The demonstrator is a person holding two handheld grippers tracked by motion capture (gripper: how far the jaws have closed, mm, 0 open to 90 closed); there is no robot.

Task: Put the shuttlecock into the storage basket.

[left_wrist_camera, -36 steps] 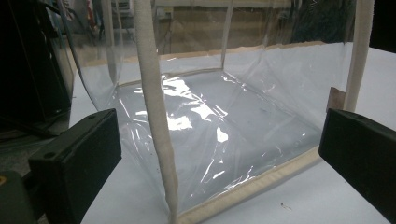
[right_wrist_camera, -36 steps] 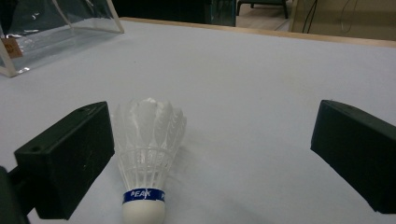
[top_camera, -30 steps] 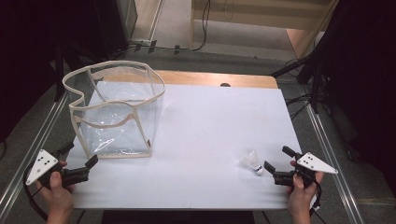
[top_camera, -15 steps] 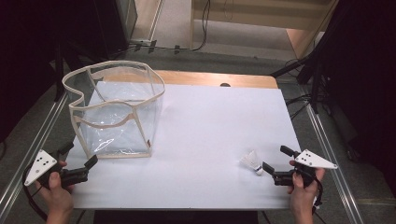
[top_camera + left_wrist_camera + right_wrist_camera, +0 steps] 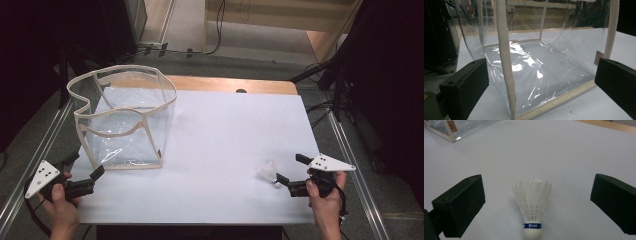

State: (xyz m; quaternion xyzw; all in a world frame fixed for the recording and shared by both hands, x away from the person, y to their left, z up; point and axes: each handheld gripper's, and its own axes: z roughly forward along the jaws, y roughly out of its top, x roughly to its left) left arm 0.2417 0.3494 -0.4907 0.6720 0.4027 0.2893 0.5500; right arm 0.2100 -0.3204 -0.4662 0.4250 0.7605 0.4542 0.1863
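Right gripper [image 5: 534, 202] (jaws spread) straddles the shuttlecock [image 5: 533, 205]; close squarely on the cork, sparing the feathers, for the clear bag [image 5: 125, 120] at far left.

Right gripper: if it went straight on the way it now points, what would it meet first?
The shuttlecock. It lies on the table between the open jaws of the right gripper, cork end nearest, so the cork would likely be met first; the remaining gap is hard to judge.
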